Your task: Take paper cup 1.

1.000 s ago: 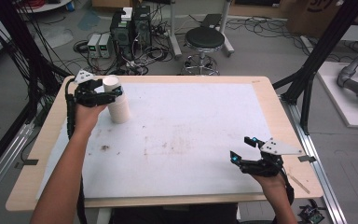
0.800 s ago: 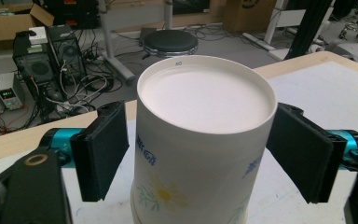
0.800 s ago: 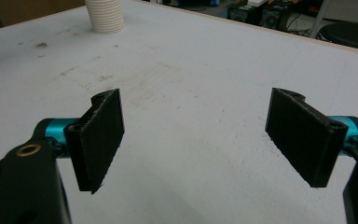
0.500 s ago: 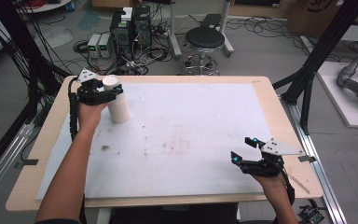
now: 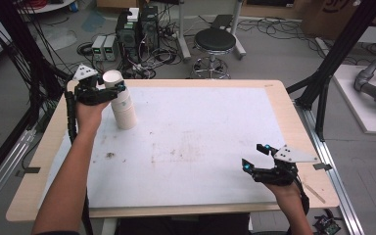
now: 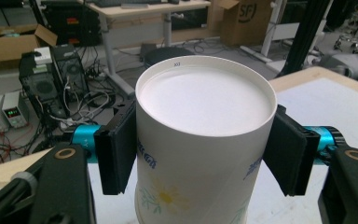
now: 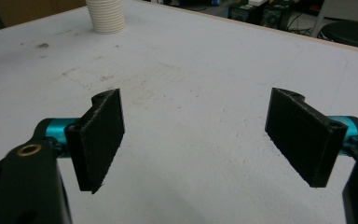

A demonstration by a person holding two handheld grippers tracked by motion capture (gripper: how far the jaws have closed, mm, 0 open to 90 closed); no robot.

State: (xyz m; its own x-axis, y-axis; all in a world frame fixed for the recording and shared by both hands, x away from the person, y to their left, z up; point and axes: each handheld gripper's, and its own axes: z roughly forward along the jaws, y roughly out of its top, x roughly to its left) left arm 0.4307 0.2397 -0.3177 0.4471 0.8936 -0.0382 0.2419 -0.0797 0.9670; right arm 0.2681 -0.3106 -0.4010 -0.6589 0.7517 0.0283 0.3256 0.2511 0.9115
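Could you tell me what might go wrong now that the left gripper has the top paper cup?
1. The left gripper has just been closing on the top cup; the thin wall may buckle under the pads.
2. The cups are nested, so the stack below may lift too, or tip.
3. The stack stands near the table's far left edge; a knocked stack could roll off.

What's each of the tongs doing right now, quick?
Left tongs: have just been closing, now shut on the top paper cup of the stack.
Right tongs: open, holding nothing, above the table.
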